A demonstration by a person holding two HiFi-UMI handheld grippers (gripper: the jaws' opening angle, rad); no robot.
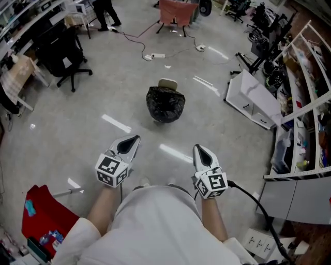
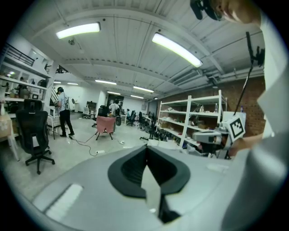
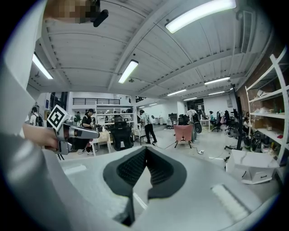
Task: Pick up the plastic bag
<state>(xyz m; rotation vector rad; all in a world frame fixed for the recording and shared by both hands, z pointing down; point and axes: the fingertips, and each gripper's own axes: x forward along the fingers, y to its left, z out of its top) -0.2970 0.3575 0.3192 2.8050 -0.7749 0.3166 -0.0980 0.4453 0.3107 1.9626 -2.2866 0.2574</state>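
Observation:
A black plastic bag (image 1: 165,103), bunched and shiny, sits on the grey floor ahead of me, with a beige object (image 1: 167,83) just behind it. My left gripper (image 1: 135,138) and right gripper (image 1: 198,147) are held side by side short of the bag, both pointing toward it. Each is shut with nothing between its jaws. In the left gripper view the shut left gripper (image 2: 146,146) looks across the room, with the right gripper (image 2: 216,135) beside it. In the right gripper view the shut right gripper (image 3: 146,149) has the left gripper (image 3: 76,132) alongside. Neither gripper view shows the bag.
A black office chair (image 1: 64,54) stands at the left and a pink chair (image 1: 176,13) at the far end. A white cabinet (image 1: 251,98) and shelving (image 1: 305,93) line the right. A red bag (image 1: 44,217) lies near left. A cable with a power strip (image 1: 155,55) crosses the floor beyond the bag.

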